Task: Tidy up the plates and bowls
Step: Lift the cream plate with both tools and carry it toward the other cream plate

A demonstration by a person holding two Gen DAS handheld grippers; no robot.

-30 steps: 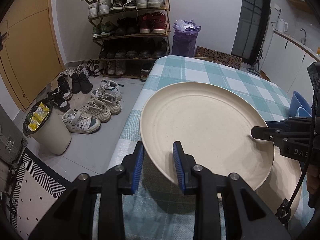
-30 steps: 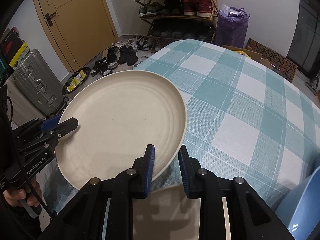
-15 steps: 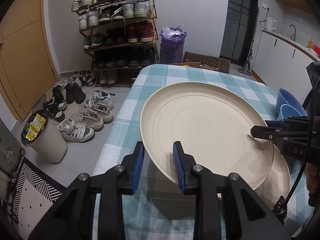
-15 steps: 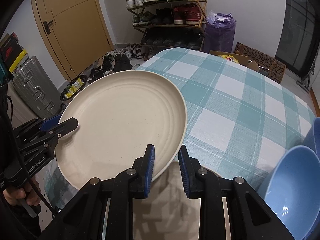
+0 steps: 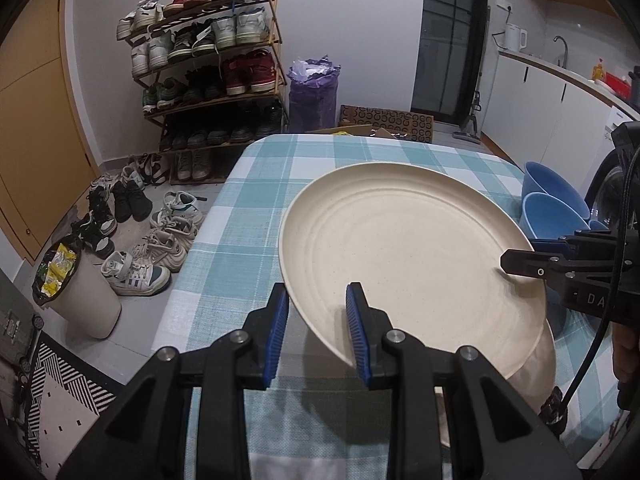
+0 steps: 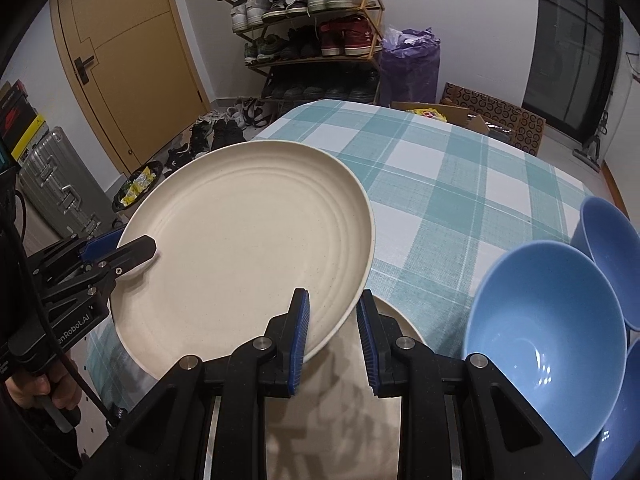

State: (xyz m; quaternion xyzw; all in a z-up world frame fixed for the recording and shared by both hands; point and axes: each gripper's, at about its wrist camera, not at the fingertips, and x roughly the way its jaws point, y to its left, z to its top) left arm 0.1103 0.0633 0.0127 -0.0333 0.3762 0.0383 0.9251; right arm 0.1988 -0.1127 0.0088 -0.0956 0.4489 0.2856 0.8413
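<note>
A large cream plate (image 5: 412, 256) hangs above the checked table, held at opposite rims by both grippers. My left gripper (image 5: 316, 332) is shut on its near rim in the left wrist view. My right gripper (image 6: 332, 336) is shut on the other rim; the plate also shows in the right wrist view (image 6: 248, 248). A second cream plate (image 6: 400, 320) lies on the table right under it, its edge also showing in the left wrist view (image 5: 540, 368). Blue bowls (image 6: 544, 328) stand to the right, also seen in the left wrist view (image 5: 552, 216).
The table with the teal checked cloth (image 6: 440, 184) fills the middle. On the floor beyond are a shoe rack (image 5: 208, 64), loose shoes (image 5: 136, 268), a bin (image 5: 76, 296) and a purple bag (image 5: 312, 92). A suitcase (image 6: 56, 192) stands left.
Both grippers have carried the plate back toward the near table edge, over the second plate. More of the table and the blue bowls have come into view.
</note>
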